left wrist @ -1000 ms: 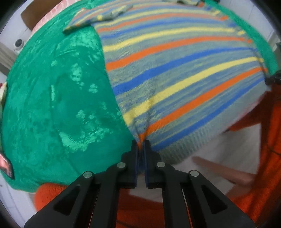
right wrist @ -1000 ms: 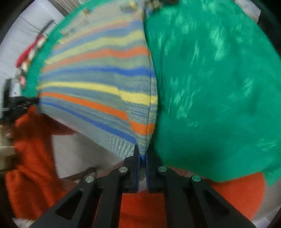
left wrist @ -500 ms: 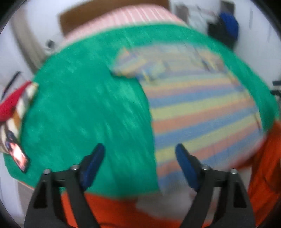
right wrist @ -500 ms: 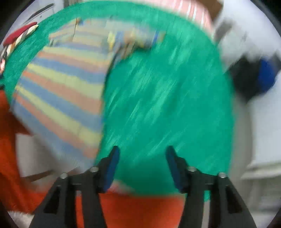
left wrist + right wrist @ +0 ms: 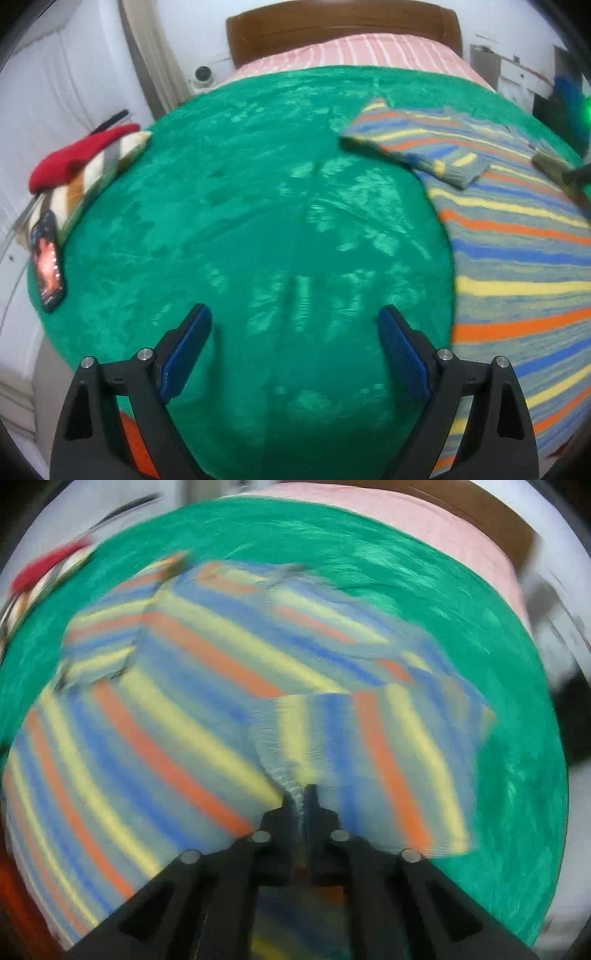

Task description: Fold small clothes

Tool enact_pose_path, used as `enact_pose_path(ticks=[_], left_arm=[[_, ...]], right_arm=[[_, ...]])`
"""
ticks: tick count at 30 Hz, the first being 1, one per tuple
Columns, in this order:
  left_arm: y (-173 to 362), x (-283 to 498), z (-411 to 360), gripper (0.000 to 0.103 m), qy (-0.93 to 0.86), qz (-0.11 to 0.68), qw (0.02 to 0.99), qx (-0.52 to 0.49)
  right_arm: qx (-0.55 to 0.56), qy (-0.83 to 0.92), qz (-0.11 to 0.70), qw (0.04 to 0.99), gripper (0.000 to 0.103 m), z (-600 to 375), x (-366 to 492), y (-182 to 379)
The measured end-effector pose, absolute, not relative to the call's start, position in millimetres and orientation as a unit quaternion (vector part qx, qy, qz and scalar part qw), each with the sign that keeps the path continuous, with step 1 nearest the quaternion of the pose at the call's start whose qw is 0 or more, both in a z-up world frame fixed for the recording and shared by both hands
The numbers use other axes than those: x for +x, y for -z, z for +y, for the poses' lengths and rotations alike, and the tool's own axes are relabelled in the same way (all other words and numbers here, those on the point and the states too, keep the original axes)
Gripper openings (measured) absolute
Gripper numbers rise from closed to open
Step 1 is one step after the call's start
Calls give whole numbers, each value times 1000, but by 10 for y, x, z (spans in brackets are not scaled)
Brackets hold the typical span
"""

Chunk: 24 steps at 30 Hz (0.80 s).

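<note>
Pinching striped sweater [image 5: 207,686] fold: right gripper [image 5: 301,801]; left gripper [image 5: 295,343] beside, empty.

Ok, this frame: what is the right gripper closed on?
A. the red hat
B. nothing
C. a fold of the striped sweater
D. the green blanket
C: in the right wrist view the right gripper has its jaws shut with a bunched fold of the striped sweater pinched between them, above the green blanket.
</note>
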<state>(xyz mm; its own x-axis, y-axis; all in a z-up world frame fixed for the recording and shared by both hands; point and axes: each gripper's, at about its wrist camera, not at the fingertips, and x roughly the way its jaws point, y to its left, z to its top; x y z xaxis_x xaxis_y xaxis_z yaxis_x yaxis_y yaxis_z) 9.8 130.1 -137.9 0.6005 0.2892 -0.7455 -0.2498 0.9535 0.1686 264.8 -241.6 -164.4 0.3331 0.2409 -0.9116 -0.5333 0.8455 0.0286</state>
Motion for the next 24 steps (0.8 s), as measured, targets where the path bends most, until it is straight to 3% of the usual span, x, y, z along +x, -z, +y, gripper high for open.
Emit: enact_pose_path(ticks=[6,9,21,22,24], left_arm=[[1510,389,1508,93,-154,435,885,-59],[1559,397,1475,93,-164,435,883,-58],[1615,367,1349,94,-181,429,885,-20],[1614,364,1349,94,-182,429,885,-19],[1611,358,1355,94,-180,429,885,-21]], right_arm=[[-85,-61,474,874,3,-4141,2960,901],[-76,-3,479,874,3,-4766,3043,816],[-33,84,543,835,3,-5716,2941,1612],[-13,70,555,829,5,-5713,2914,1702],[6,56,560,827,29,-5675,2806,1771]])
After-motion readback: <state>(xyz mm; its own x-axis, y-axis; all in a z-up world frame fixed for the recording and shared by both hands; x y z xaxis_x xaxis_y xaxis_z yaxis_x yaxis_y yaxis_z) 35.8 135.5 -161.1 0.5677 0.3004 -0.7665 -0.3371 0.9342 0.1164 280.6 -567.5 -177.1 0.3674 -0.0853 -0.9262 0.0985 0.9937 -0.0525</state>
